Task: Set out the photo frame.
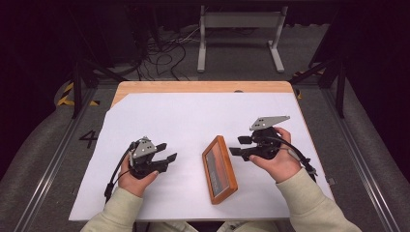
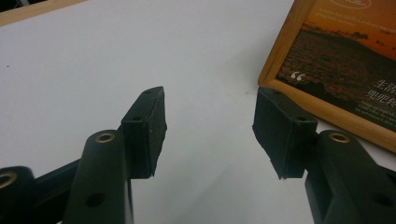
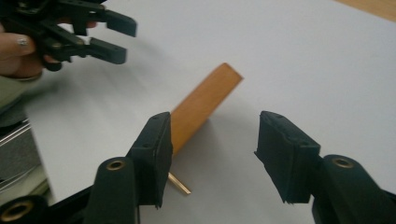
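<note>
A wooden picture frame (image 1: 220, 169) holding a sunset photo with white writing rests on the white sheet, between my two grippers. The left gripper view has its lower corner (image 2: 336, 56) at the upper right. My left gripper (image 1: 169, 150) hovers to the left of the frame, open, with only bare sheet between its pads (image 2: 210, 116). To the frame's right and a little above it, my right gripper (image 1: 235, 145) is open with nothing between its fingers (image 3: 212, 140). The right gripper view catches the frame's orange-brown edge (image 3: 205, 102) beyond its left jaw, and the left gripper (image 3: 128, 41) farther off.
A white sheet (image 1: 193, 121) covers most of the wooden table (image 1: 203, 87). Bare sheet stretches behind the frame and the grippers. A thin brass-coloured strip (image 3: 180, 184) shows under the frame's near end. Beyond the table a grey metal stand (image 1: 240, 21) and cables lie on the floor.
</note>
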{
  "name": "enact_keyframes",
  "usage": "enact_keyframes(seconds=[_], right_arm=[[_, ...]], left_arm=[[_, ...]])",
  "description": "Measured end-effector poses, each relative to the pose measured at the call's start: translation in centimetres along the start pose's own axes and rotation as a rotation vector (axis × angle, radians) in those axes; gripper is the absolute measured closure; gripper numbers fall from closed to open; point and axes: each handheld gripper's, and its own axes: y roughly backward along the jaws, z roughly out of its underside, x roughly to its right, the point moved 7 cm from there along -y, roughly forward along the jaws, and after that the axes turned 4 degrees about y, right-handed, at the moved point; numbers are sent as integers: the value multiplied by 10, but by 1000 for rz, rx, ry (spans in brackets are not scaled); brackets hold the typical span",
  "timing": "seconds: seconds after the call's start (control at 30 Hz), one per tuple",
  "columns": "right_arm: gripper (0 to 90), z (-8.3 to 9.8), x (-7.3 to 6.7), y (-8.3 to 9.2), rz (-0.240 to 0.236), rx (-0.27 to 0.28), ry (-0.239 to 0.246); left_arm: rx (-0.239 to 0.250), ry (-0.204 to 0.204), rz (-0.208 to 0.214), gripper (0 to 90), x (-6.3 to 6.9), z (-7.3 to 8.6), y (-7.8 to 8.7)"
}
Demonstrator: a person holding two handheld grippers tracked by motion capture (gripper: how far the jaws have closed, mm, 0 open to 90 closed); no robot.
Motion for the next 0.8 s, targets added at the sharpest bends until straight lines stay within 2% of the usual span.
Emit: enact_keyframes(seconds=[0.13, 0.27, 0.33, 0.43, 0.8], right_arm=[[408, -2, -17, -1, -20, -50, 3], [366, -1, -24, -6, -33, -88, -29], [346, 1, -24, -11, -36, -113, -34], [313, 4, -26, -20, -49, -122, -38], [303, 11, -28, -41, -61, -154, -51]], left_arm=[[-1, -15, -14, 451, -1, 0, 0], [-7, -12, -11, 453, -1, 0, 0], [-10, -16, -11, 453, -1, 1, 0], [-13, -20, -11, 453, -1, 1, -1], [-10, -18, -9, 453, -1, 1, 0]])
